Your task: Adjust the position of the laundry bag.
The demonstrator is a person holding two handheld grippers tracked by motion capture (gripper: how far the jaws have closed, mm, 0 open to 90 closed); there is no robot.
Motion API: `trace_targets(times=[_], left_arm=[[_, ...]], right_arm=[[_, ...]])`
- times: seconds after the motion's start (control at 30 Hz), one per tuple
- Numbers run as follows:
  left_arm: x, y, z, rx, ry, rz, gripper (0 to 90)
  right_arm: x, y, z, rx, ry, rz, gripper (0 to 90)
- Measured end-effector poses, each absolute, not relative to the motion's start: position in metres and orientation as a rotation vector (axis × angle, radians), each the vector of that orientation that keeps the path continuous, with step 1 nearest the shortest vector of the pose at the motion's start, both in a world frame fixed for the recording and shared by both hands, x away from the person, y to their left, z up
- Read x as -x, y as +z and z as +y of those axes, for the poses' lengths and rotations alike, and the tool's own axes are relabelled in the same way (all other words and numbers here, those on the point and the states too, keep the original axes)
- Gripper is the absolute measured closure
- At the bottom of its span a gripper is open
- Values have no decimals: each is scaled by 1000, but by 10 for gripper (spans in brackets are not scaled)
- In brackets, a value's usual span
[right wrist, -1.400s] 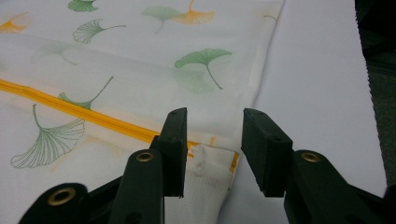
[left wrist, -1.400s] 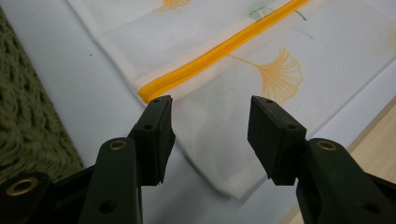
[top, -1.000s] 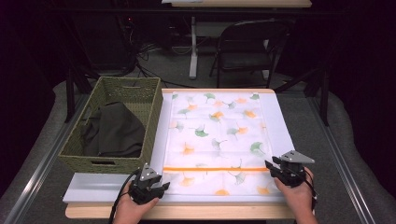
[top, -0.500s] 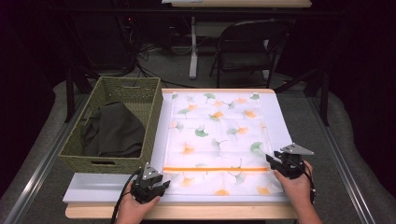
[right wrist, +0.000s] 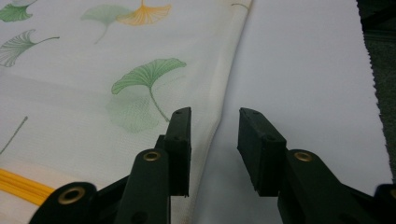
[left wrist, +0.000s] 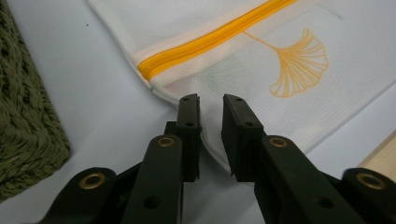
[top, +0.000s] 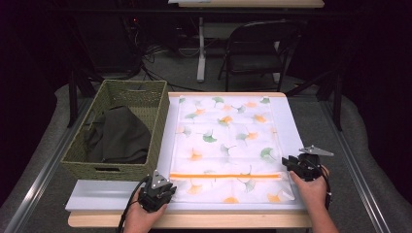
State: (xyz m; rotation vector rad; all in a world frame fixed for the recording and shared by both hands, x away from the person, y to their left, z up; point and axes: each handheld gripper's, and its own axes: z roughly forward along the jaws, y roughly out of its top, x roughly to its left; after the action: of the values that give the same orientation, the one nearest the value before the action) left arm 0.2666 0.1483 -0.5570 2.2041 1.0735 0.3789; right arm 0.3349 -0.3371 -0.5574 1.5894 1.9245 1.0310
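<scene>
A dim room with a folding chair (top: 260, 46) and cables on the floor is seen behind a wooden table (top: 194, 219) that is covered by a pale sheet (top: 104, 194). On the sheet a white mesh bag (top: 228, 145) printed with green and orange ginkgo leaves is laid flat, with an orange zipper (top: 226, 175) running across it near the person's side. Its far edge is set near the table's far rim, and its left edge lies just beside a woven green basket (top: 121, 131) in which dark cloth (top: 116, 136) is kept.

Bare sheet is left free to the right of the bag and in front of the basket, and the near table edge is left uncovered.

The left gripper (top: 156, 188) is held at the bag's near left corner. In the left gripper view its jaws have just been closing and are drawn narrow, with the bag's edge between them; whether the pads already press the fabric cannot be told. The right gripper (top: 300, 164) is placed at the bag's right edge, where its jaws, also just closing, are spread astride the hem without pinching it.

No writing or brand is legible.
</scene>
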Motion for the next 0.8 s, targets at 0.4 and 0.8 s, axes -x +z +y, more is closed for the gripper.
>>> trace_targets(times=[0.4, 0.8], left_arm=[[-267, -557, 146, -2229, 378, 1031, 879], [-269, -556, 148, -2226, 347, 1034, 892]], right_arm=[[-339, -562, -333, -1576, 1022, 1998, 744], [-342, -559, -329, -1552, 1020, 2035, 895]])
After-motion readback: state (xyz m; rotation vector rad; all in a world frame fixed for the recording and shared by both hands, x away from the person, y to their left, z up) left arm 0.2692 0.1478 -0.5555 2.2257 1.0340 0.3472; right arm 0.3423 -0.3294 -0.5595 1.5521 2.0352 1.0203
